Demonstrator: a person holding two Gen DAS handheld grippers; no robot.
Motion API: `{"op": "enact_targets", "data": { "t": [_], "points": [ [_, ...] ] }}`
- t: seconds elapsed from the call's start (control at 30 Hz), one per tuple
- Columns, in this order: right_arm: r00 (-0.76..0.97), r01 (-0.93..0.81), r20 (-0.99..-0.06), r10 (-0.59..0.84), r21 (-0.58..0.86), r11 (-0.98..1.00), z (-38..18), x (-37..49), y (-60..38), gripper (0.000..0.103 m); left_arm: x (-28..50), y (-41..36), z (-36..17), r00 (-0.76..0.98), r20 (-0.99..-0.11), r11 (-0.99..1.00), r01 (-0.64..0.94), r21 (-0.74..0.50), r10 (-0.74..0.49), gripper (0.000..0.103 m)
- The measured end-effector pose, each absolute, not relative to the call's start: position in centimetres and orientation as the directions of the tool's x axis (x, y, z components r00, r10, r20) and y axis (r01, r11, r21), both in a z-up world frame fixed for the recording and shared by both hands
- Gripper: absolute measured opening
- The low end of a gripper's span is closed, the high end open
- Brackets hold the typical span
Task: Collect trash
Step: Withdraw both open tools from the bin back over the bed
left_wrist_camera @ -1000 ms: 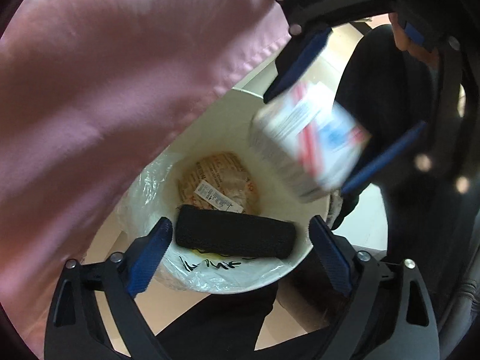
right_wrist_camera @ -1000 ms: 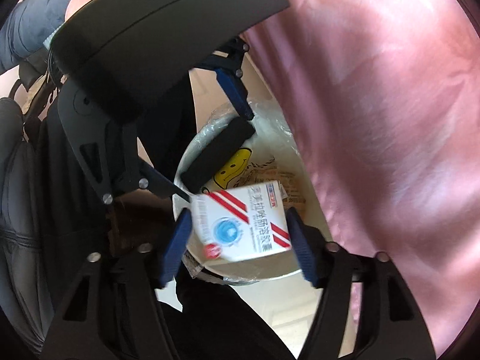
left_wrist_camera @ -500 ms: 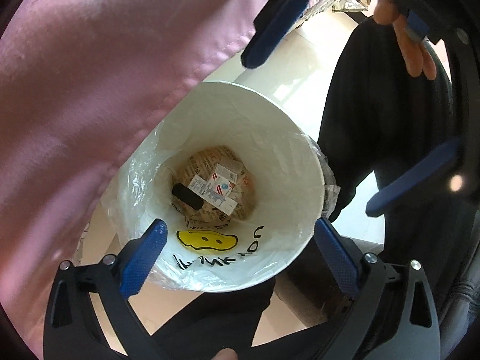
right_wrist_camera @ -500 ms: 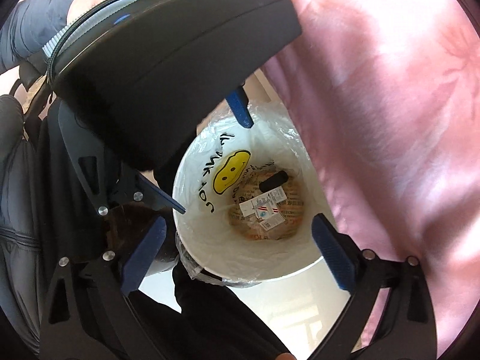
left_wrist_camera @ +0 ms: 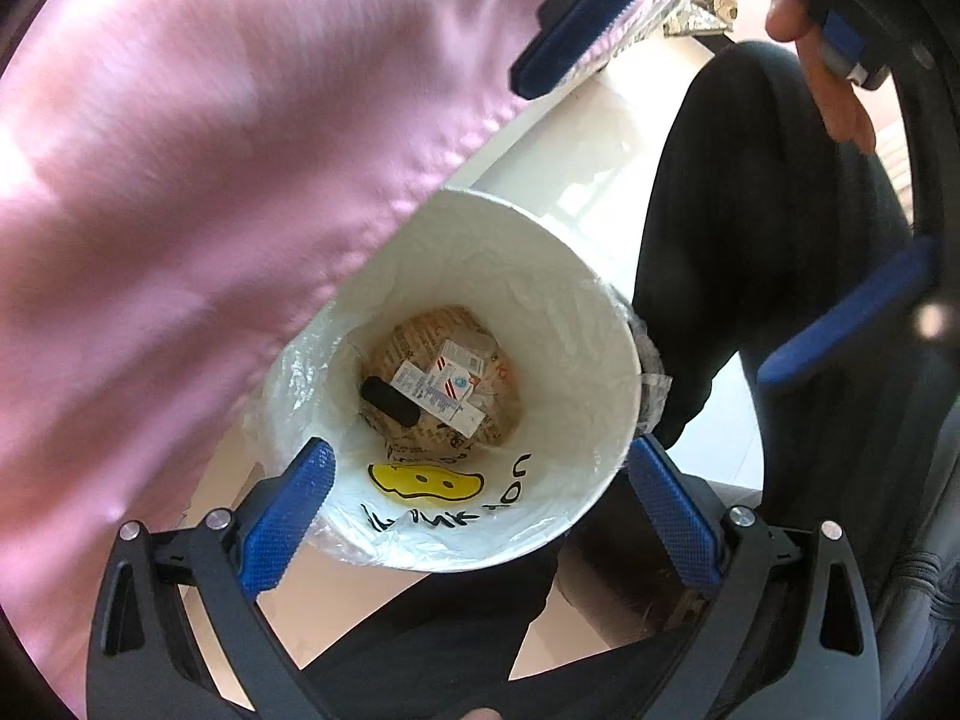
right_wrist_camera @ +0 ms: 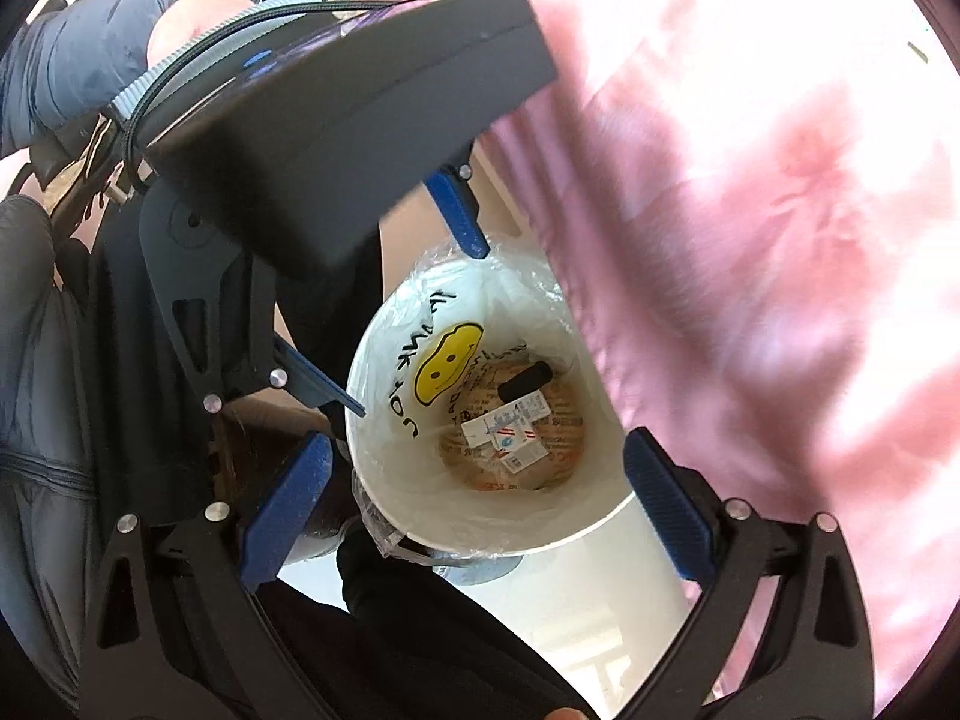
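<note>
Dropped since a second ago: box (left_wrist_camera: 447, 387) and black roll (left_wrist_camera: 390, 399) lie on bin (left_wrist_camera: 600, 324) bottom | left gripper (left_wrist_camera: 480, 510), right gripper (right_wrist_camera: 474, 510) spread, empty | both directly above bin mouth, equally near

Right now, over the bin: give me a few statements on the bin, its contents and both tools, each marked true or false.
1. Both tools are open and hold nothing: left tool, right tool. True.
2. The box is between the right tool's pads. False: it lies at the bottom of the bin.
3. A black roll lies beside the box in the bin. True.
4. The bin has no liner. False: a plastic bag with a yellow smiley lines it.
5. Pink cloth hangs next to the bin. True.
</note>
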State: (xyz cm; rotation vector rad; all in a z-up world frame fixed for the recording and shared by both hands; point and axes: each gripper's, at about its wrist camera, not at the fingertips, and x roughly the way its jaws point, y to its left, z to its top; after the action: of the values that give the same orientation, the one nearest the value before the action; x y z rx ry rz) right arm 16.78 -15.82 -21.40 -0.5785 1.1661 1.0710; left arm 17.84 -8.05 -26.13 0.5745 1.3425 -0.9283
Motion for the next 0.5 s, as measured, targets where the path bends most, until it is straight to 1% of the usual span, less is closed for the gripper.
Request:
{"op": "enact_targets", "data": {
  "t": [0.23,0.4,0.5],
  "points": [
    [0.079,-0.897,-0.917,0.391,0.106,0.429,-18.0,15.8,-16.9,0.096,17.9,-6.9,-22.0,0.073,-0.950,0.564,0.818,-0.117,-0.303,0.100],
    [0.126,-0.892,-0.913,0.389,0.067,0.446,-15.3,15.8,-17.6,0.096,18.1,-6.4,-18.7,0.148,-0.936,0.565,0.823,-0.063,-0.319,0.100],
    [0.192,-0.884,-0.898,0.395,0.018,0.468,-13.2,16.2,-18.1,0.096,18.8,-5.9,-16.5,0.171,-0.919,0.593,0.801,-0.081,-0.356,0.100]
  ]
}}
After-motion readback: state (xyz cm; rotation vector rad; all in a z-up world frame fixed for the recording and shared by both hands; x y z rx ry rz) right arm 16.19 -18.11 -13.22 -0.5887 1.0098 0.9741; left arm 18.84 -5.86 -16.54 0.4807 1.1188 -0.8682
